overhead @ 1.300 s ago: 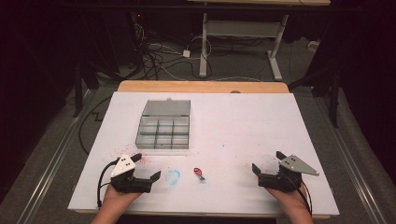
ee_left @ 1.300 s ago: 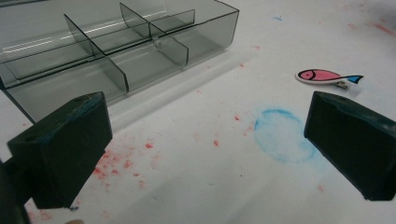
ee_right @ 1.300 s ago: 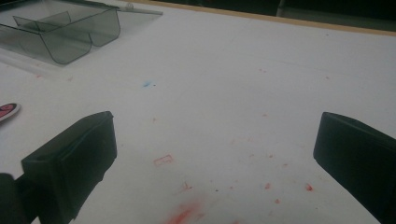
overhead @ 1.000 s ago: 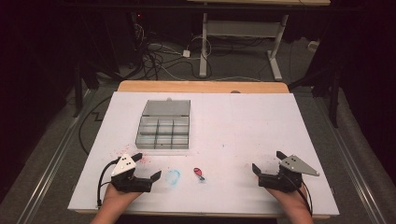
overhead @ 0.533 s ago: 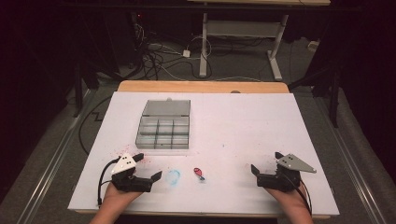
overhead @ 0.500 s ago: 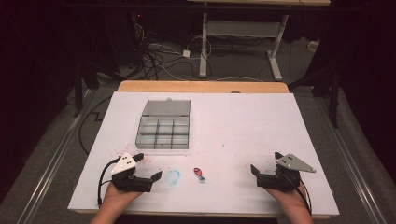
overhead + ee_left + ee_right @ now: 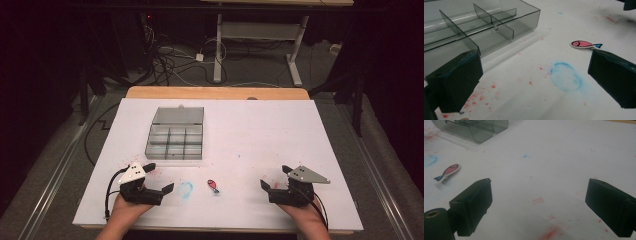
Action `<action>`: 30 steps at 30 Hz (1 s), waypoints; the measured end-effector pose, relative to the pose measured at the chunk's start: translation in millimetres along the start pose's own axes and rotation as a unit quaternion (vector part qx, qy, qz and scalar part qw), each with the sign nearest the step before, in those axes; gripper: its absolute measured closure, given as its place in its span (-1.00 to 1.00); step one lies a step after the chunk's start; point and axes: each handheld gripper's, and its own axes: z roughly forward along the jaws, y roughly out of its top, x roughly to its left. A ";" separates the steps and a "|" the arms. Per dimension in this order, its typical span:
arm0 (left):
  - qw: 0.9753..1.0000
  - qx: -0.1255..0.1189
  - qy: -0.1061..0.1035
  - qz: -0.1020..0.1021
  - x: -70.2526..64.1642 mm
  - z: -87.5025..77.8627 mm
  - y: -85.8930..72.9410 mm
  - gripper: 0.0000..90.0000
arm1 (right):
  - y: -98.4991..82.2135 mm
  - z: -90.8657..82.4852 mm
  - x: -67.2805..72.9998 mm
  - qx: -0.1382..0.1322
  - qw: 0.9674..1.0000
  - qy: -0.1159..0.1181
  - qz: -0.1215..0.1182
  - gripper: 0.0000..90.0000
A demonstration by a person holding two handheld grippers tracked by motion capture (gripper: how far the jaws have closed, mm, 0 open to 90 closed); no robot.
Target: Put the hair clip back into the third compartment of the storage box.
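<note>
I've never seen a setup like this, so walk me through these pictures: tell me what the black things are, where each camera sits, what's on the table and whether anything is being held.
No robot arm here: a person holds a two-jaw tool in each hand, the left gripper and the right gripper. The high view looks down on the table from above the person's side. The other two cameras ride on the grippers and look out between their own black jaws. On the white surface lie a clear compartment box, a small pink fish clip and a blue smudge. Both grippers stand open and hold nothing; the right one's jaws have just closed a little, with nothing between them.
</note>
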 end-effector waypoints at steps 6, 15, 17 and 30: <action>1.000 0.011 -0.019 0.015 -2.5 5.0 -2.6 -1.00 | 2.2 4.4 12.5 0.005 0.999 0.033 -0.004 -0.59; 0.999 0.015 -0.018 0.023 -4.4 6.5 -2.8 -1.00 | 4.9 14.2 33.7 0.018 0.997 0.071 -0.004 -0.19; 0.999 0.015 -0.018 0.023 -4.4 6.6 -2.9 -1.00 | 6.0 17.5 39.7 0.025 0.997 0.079 -0.004 -0.10; 0.999 0.018 -0.021 0.028 -4.9 7.4 -2.7 -1.00 | 15.5 47.8 87.5 0.056 0.989 0.134 -0.028 0.52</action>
